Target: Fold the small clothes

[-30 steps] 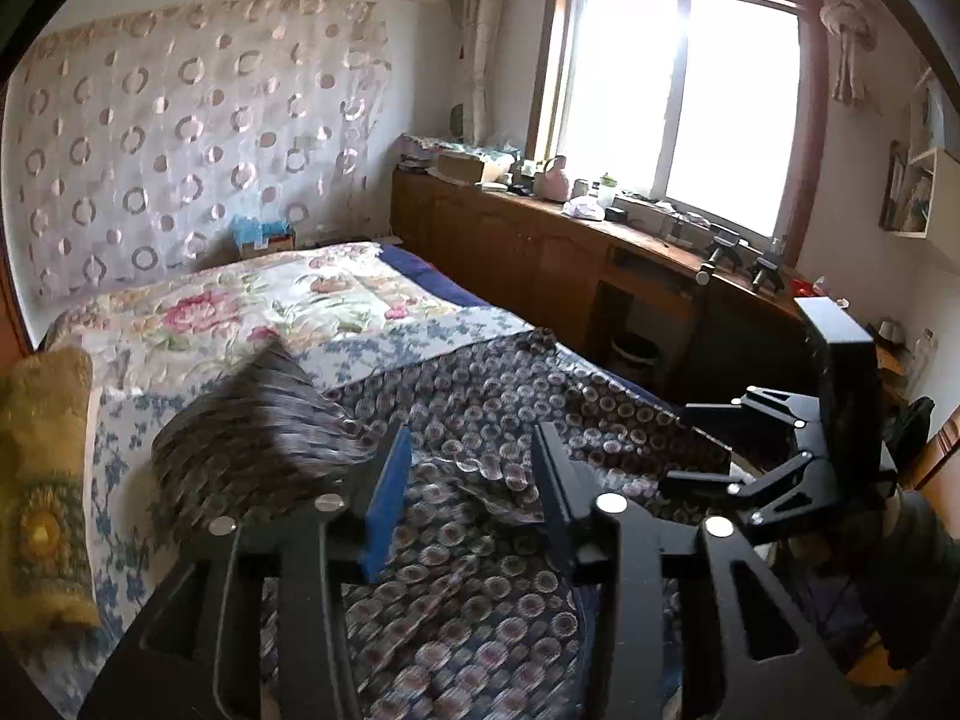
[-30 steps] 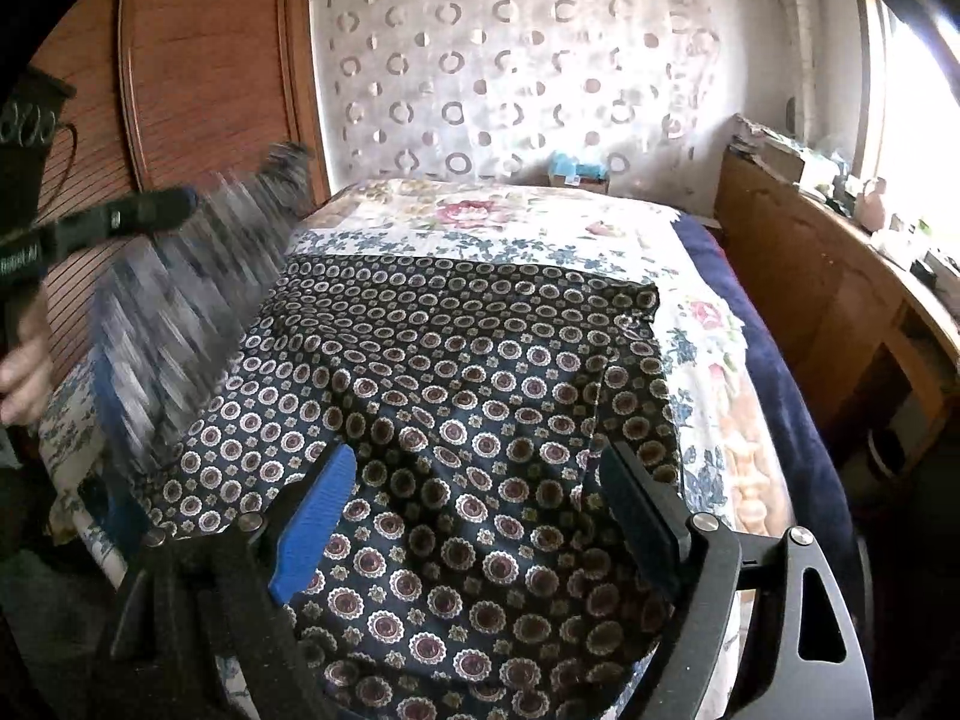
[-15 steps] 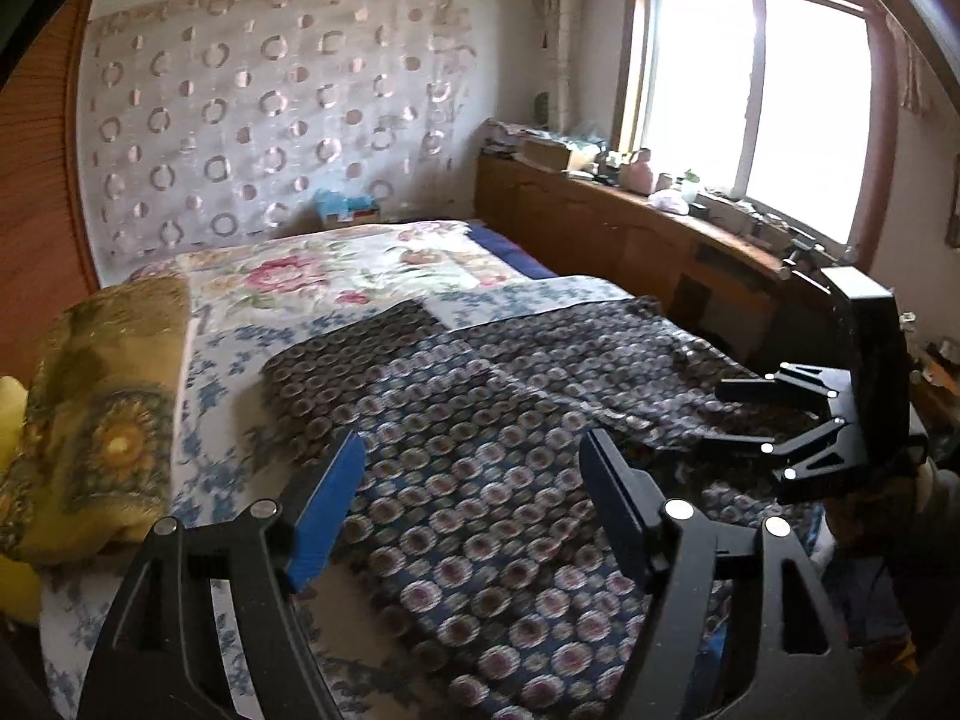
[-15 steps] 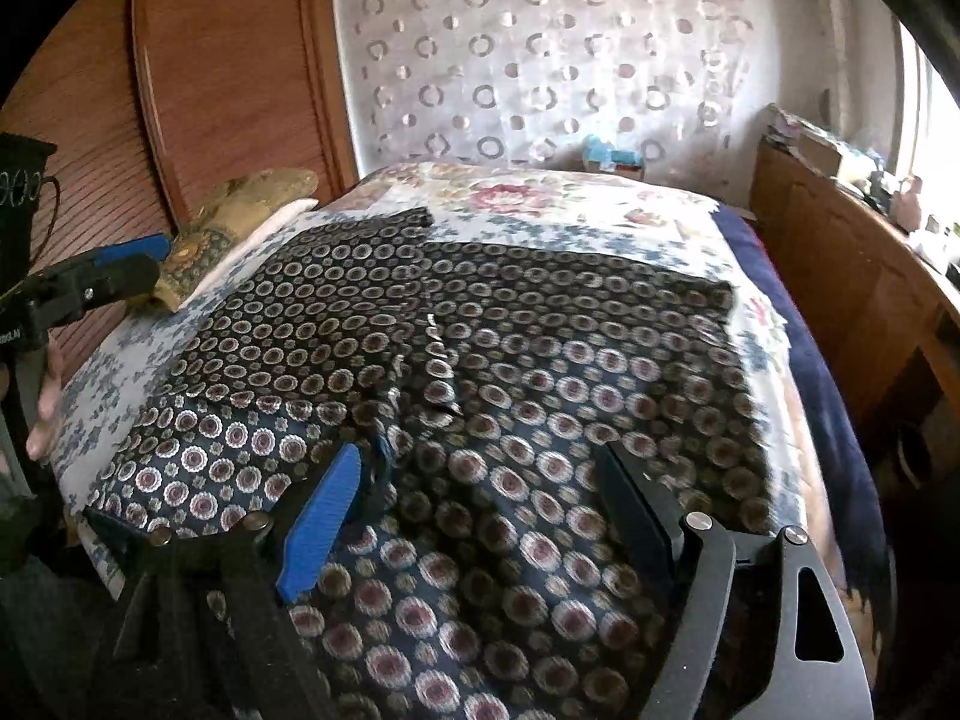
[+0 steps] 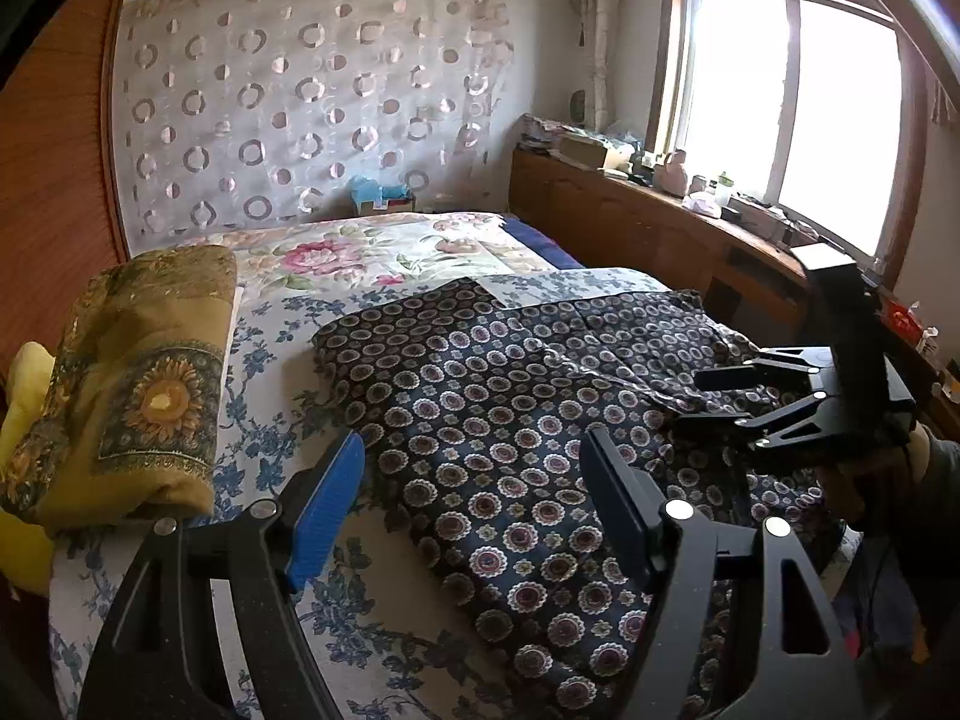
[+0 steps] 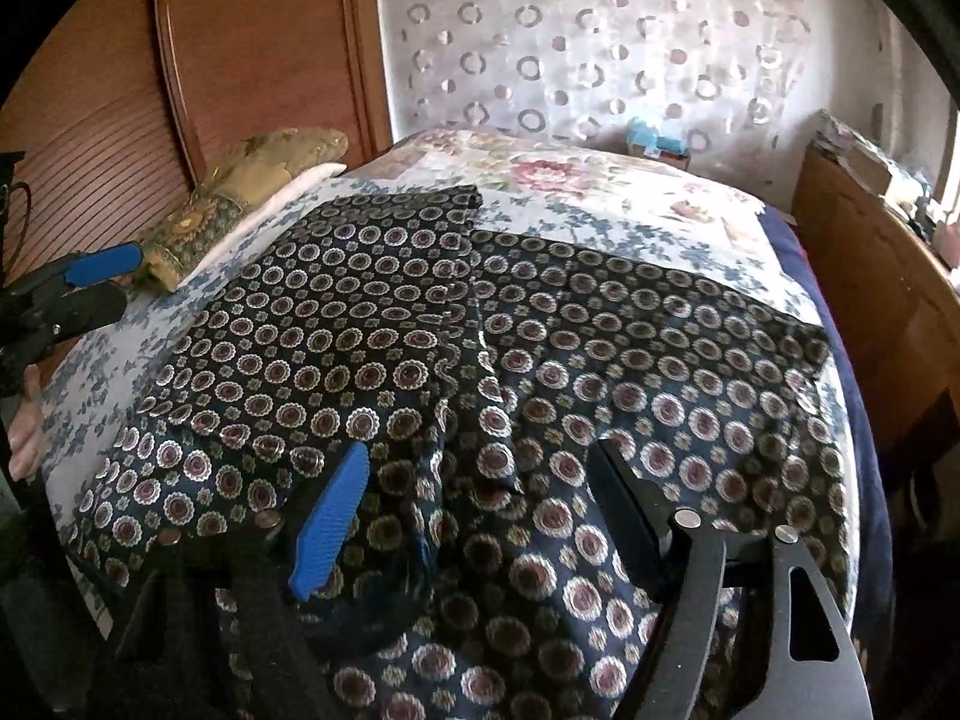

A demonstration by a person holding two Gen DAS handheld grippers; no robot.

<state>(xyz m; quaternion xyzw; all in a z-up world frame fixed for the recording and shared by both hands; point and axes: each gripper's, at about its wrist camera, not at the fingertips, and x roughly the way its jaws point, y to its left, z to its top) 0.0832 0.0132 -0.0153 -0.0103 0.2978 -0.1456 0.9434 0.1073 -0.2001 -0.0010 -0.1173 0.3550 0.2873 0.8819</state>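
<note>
Across the near half of the bed (image 5: 282, 324) lies the dark patterned garment (image 5: 498, 420), spread almost to the near edge, with one side already turned over onto itself toward the left edge where the yellow pillow (image 5: 138, 378) sits. Its long axis runs from the left edge to the right edge, roughly square to the way both my claws point.

My left gripper (image 5: 474, 498) hangs over the garment's near-left margin, jaws spread, with nothing between the pads; the cloth lies ahead of it and to its right, with bare floral sheet under the blue pad. My right gripper (image 6: 480, 516) is low over the bunched middle of the garment (image 6: 540, 330), where a ridge of folds runs away from me toward the far edge. Its jaws are closing, and cloth lies under the gap, though I cannot see the pads pressing on it yet.

As I judge it, the right claw is the nearer one to a usable hold: the rumpled ridge sits directly between its fingers. The unfolded right-hand part stretches off toward the right edge, so the coming fold would carry that side leftward over the middle.
</note>
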